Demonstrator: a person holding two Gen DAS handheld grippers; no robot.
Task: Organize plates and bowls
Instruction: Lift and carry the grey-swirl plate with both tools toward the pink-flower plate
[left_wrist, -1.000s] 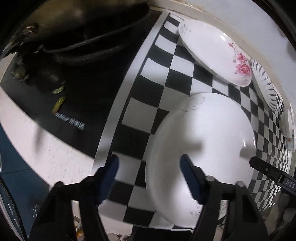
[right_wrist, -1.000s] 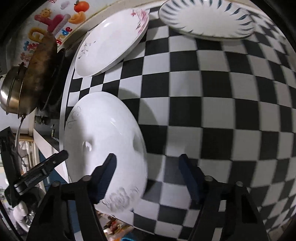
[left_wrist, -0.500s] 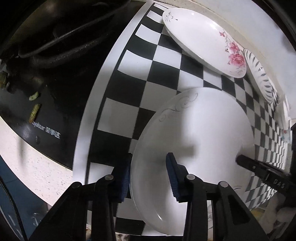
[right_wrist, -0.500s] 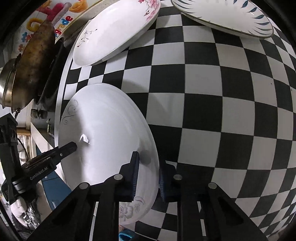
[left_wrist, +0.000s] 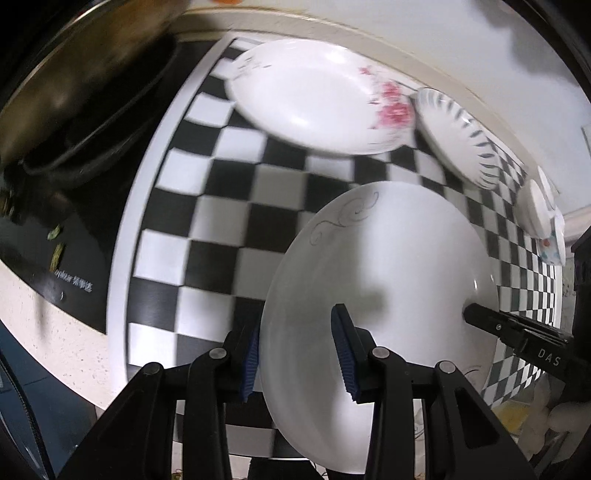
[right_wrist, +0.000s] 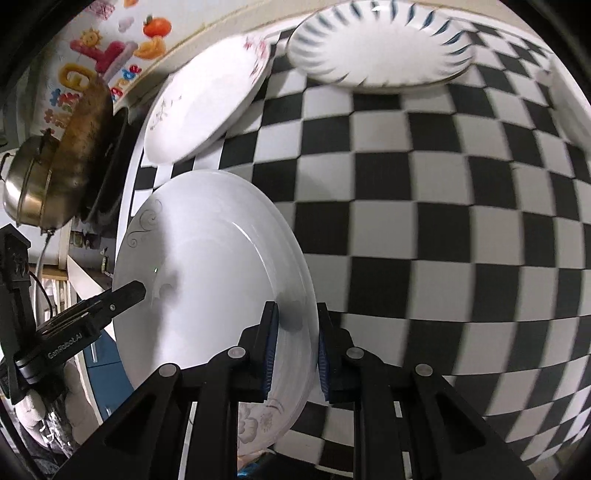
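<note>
The checkered counter (right_wrist: 443, 221) fills both views, and it carries the floral plate (left_wrist: 314, 96) and the striped plate (right_wrist: 380, 40) at its far edge, next to the pan (left_wrist: 74, 85) on the dark stove. A second ago the big white plate (left_wrist: 388, 277) lay flat on the counter; now it hangs tilted above it, so the lift has begun and stacking is probably next. The left hand-held gripper (left_wrist: 299, 354) has just been closing and now pinches the plate's left rim between its pads. The right hand-held gripper (right_wrist: 293, 350) closed also and clamps the opposite rim. Both point steeply downward.
</note>
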